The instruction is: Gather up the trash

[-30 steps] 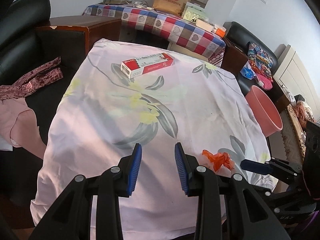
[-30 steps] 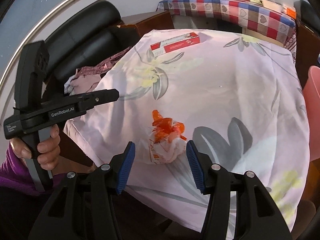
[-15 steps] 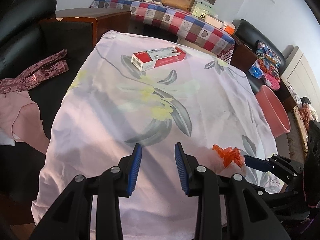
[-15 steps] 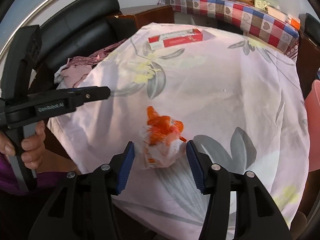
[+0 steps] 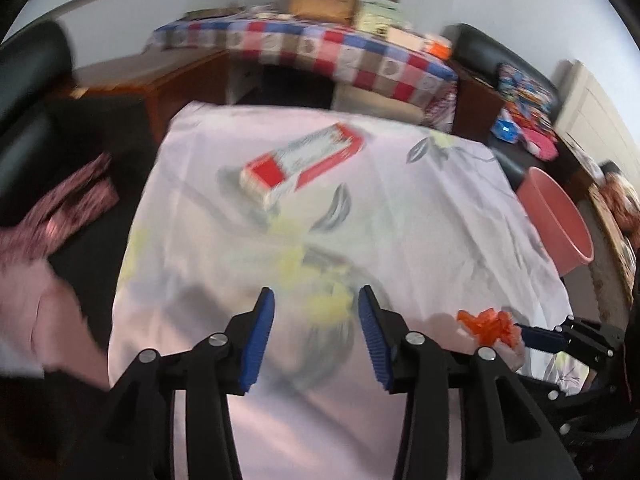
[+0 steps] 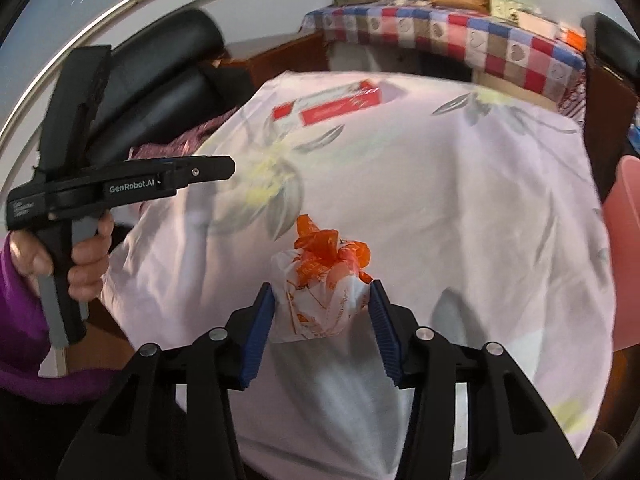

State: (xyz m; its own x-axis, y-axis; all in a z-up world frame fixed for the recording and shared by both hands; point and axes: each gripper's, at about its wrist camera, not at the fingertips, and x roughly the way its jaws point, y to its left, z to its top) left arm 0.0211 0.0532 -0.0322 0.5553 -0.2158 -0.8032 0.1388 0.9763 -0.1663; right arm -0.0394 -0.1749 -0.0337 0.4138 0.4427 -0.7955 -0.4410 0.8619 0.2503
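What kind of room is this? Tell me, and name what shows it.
Probably a home living room: a black leather sofa strewn with clothes, a floral-sheeted table, and a checkered-cloth side table.

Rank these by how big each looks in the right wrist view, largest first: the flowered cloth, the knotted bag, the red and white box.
1. flowered cloth, by far the largest.
2. and 3. knotted bag and red and white box cover similar areas; the bag sits much nearer the camera, so I would not rank them.
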